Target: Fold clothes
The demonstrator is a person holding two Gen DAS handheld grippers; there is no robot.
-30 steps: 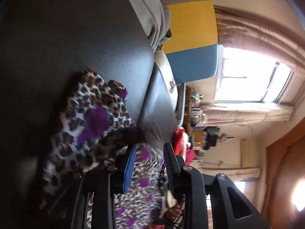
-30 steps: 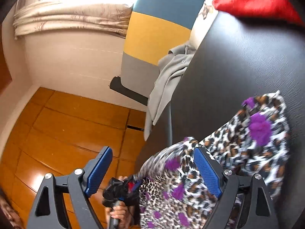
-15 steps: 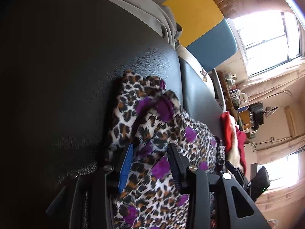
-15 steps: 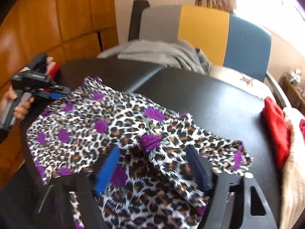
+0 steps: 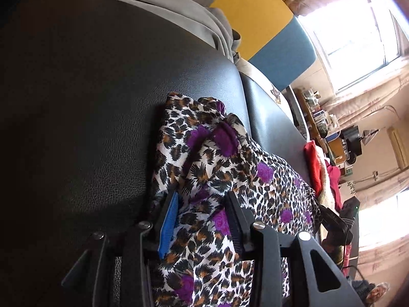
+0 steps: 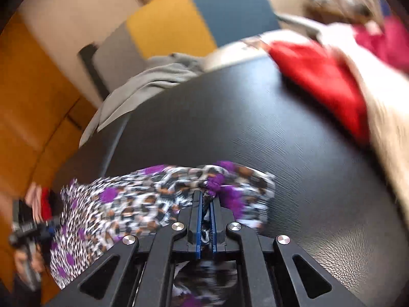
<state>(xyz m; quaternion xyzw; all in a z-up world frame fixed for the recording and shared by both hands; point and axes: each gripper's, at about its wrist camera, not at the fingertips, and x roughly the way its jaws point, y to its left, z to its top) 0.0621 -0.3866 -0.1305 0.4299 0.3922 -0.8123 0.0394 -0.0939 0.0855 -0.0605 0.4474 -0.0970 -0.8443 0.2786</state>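
Note:
A leopard-print garment with purple flowers [image 5: 230, 179] lies bunched on the black leather table [image 5: 89, 89]. My left gripper [image 5: 202, 197] stands open at the garment's near end, and loose fabric runs between its blue-padded fingers [image 5: 170, 217]. In the blurred right wrist view, my right gripper [image 6: 205, 199] is shut on a gathered fold of the garment [image 6: 143, 204]. The table [image 6: 255, 128] stretches beyond that fold. A hand holds the left gripper [image 6: 30, 230] at the garment's far left edge.
A grey garment [image 5: 179, 7] hangs over the table's far side, by a chair with a yellow and blue back [image 5: 255, 20]. Red clothes [image 6: 319, 76] and a cream cloth [image 6: 383, 107] are piled along the table's right side. Orange wood flooring [image 6: 30, 89] lies to the left.
My right gripper, open a second ago, has dropped onto the garment and shut on a fold. The garment went from spread out to bunched. The left gripper's gap is unchanged.

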